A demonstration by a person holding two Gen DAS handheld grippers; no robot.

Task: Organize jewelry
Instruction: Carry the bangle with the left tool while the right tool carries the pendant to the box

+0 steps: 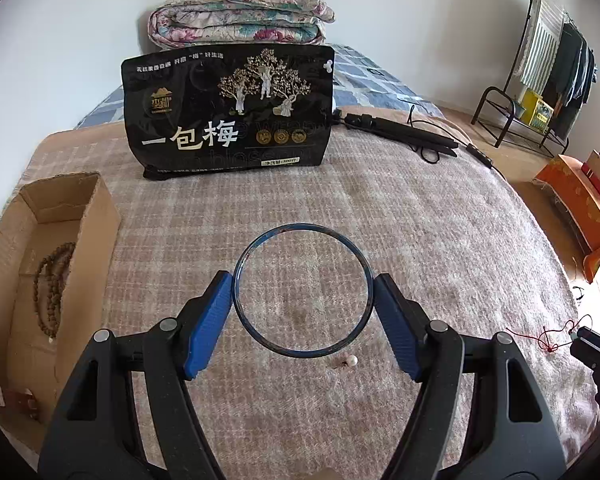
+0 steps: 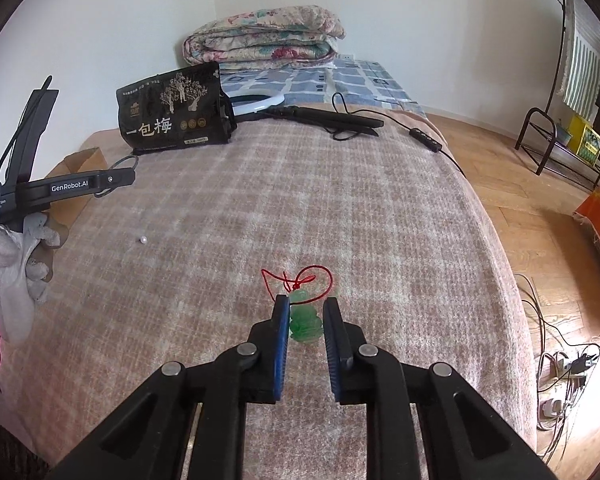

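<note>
My left gripper [image 1: 303, 280] is shut across a thin dark-blue bangle [image 1: 302, 227], one blue pad pressing on each side of the ring, above the checked blanket. A white pearl bead [image 1: 353, 360] lies on the blanket just below the bangle. To the left, a cardboard box [image 1: 72, 216] holds a brown bead necklace [image 1: 54, 284]. My right gripper [image 2: 306, 304] is shut on a green jade pendant [image 2: 306, 324], whose red cord [image 2: 300, 278] loops out ahead of the fingertips. The right wrist view shows the left gripper's body [image 2: 68, 188] in a gloved hand [image 2: 16, 264].
A black snack bag [image 1: 228, 112] stands at the back of the bed, a folded floral quilt [image 1: 240, 12] behind it. A black folded stand with a cable [image 2: 332, 118] lies at the back right. The bed's right edge drops to a wooden floor with cables [image 2: 564, 360] and a clothes rack [image 1: 540, 80].
</note>
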